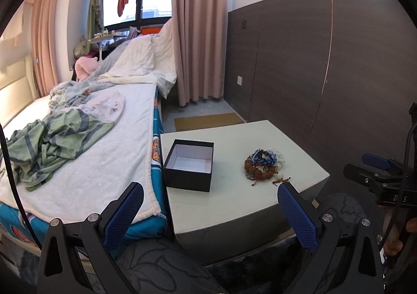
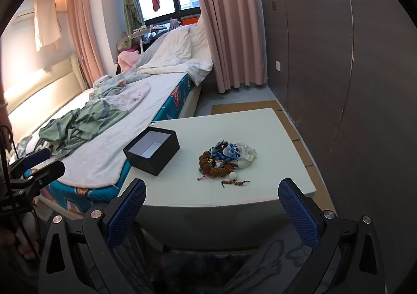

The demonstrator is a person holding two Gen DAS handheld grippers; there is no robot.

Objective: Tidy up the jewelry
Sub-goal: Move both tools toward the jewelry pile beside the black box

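Nearby, pale table [image 2: 260,121] beside bed [image 2: 146,101].

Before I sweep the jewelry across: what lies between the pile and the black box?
Only bare tabletop between jewelry pile and black box, in both views.

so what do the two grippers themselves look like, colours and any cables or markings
Both match: black angular frames with silver bolts and blue mesh-textured finger pads. The left gripper has a black cable beside it. The right gripper, seen side-on in the left view, carries a cable and white lettering, partly unreadable.
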